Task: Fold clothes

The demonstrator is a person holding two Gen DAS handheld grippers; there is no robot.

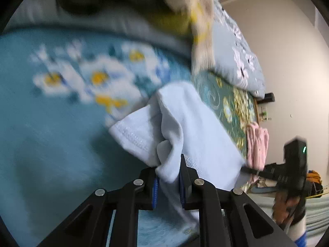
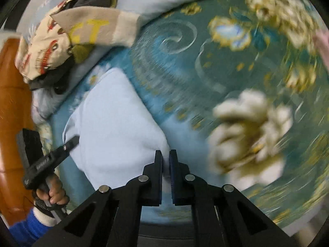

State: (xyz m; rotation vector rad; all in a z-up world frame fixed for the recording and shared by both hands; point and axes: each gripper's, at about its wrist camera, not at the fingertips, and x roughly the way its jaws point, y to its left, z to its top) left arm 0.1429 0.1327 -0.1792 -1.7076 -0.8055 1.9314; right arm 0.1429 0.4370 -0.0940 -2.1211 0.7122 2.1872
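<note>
A pale blue garment (image 1: 185, 119) hangs stretched between my two grippers above the teal flowered bedspread (image 1: 51, 133). My left gripper (image 1: 168, 168) is shut on a bunched hemmed corner of it. My right gripper (image 2: 166, 156) is shut on another corner of the same garment (image 2: 115, 123). In the right wrist view the left gripper (image 2: 61, 150) shows at the left, pinching the cloth's far edge. In the left wrist view the right gripper (image 1: 257, 170) shows at the right, at the cloth's edge.
A pile of clothes (image 2: 61, 30) with a beige scarf and patterned cloth lies near the pillows (image 1: 236, 51). Folded pink clothes (image 1: 257, 144) sit at the bed's edge. A wooden headboard (image 2: 12, 103) is at the left. The views are motion-blurred.
</note>
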